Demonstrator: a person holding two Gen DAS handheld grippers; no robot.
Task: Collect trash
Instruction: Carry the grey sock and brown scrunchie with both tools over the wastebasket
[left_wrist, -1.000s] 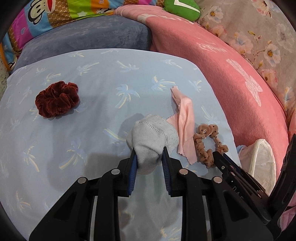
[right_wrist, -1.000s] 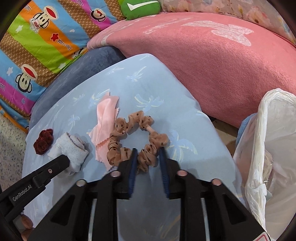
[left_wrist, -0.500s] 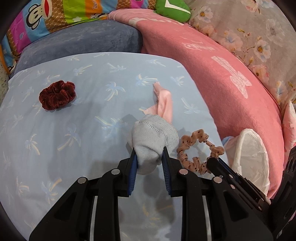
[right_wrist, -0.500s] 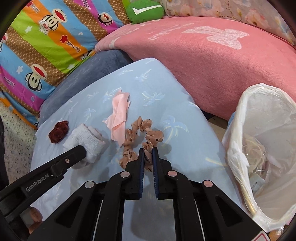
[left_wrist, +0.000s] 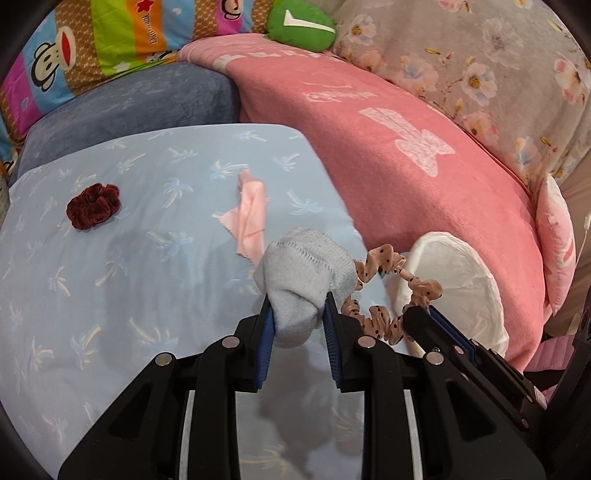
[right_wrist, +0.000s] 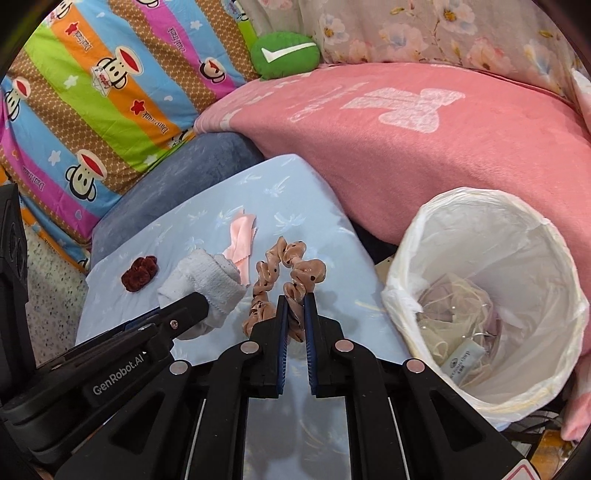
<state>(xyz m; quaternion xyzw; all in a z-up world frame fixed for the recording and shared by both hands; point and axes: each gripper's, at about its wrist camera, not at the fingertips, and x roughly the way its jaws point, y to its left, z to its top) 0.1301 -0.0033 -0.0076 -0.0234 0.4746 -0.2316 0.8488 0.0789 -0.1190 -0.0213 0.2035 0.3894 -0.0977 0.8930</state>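
My left gripper (left_wrist: 298, 308) is shut on a pale grey sock (left_wrist: 303, 273), held off the light blue cushion (left_wrist: 110, 258). My right gripper (right_wrist: 295, 299) is shut on a tan dotted scrunchie (right_wrist: 295, 271), also lifted; the tan dotted scrunchie (left_wrist: 388, 295) hangs just right of the sock in the left wrist view. A bin lined with a white bag (right_wrist: 491, 295) stands at the right, with some trash inside. On the cushion lie a dark red scrunchie (left_wrist: 94, 210) and a pink cloth scrap (left_wrist: 251, 218). The sock (right_wrist: 207, 284) and the left gripper (right_wrist: 192, 306) show at the left in the right wrist view.
A pink blanket (left_wrist: 406, 147) covers the bed behind and right of the cushion. A blue-grey pillow (left_wrist: 129, 107), a striped cartoon pillow (right_wrist: 92, 92) and a green plush (right_wrist: 284, 53) sit at the back. Speckled floor (right_wrist: 51, 295) lies left of the cushion.
Both grippers rose and moved right toward the bin, carrying the sock and the tan scrunchie off the cushion. The right jaws closed on the scrunchie.
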